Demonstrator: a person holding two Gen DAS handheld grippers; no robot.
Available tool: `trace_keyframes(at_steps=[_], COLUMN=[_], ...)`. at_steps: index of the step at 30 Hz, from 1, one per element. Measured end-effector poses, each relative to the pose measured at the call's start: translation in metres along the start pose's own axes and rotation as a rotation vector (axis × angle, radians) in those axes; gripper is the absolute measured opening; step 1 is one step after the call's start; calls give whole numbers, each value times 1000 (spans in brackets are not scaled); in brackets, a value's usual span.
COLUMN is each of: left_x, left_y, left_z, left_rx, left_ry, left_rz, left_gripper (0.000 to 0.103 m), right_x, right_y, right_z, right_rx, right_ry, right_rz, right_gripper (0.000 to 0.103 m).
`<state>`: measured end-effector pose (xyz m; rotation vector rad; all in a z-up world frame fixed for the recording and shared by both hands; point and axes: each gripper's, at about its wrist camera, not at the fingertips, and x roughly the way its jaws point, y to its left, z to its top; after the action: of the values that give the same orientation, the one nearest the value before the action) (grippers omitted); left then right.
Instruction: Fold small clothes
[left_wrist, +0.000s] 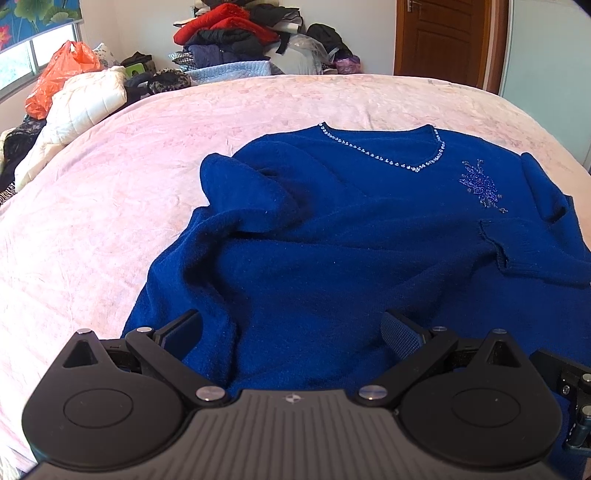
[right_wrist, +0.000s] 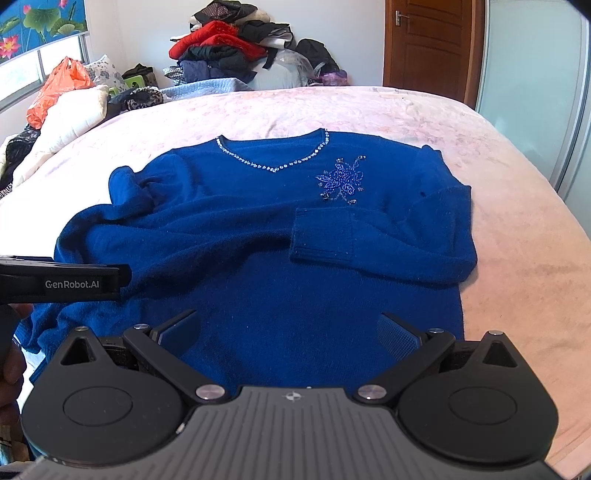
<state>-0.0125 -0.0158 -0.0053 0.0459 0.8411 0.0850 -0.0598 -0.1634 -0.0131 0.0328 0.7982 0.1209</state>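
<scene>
Blue knit V-neck sweater with beaded neckline (right_wrist: 258, 229) lies face up mid-bed on pink bedspread (right_wrist: 517, 221), hem at near edge. One sleeve folded across chest, other bunched. Left claw (left_wrist: 291, 332) and right claw (right_wrist: 290, 330) both spread wide above hem, gripping nothing.

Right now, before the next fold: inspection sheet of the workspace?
Surface: pink bedspread, wrinkled.
Job's things: blue sweater front up, beaded neckline far; one sleeve folded across the chest, other side bunched.
Clutter: clothes pile, orange bag, white quilt beyond the bed.
Grippers: left tongs and right tongs open over the hem, holding nothing.
Cables: nothing seen.
Surroundings: wooden door, window.
</scene>
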Motion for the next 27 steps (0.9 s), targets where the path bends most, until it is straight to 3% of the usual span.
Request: trace_keyframes(at_steps=[7, 16, 21, 27], left_x=[0, -1, -3, 1], left_y=[2, 2, -3, -3], left_z=[0, -1, -2, 4], left_rx=[-6, -9, 22, 22], left_ry=[0, -13, -35, -23], left_rz=[-1, -18, 12, 1], left_gripper=[103, 103, 103, 103], right_x=[3, -7, 3, 23], right_y=[-2, -5, -3, -8], right_z=[-2, -6, -6, -1], right_rx=[5, -92, -194, -278], right_ry=[12, -139, -141, -131], right_rz=[49, 119, 24, -26], right_gripper=[103, 103, 100, 86])
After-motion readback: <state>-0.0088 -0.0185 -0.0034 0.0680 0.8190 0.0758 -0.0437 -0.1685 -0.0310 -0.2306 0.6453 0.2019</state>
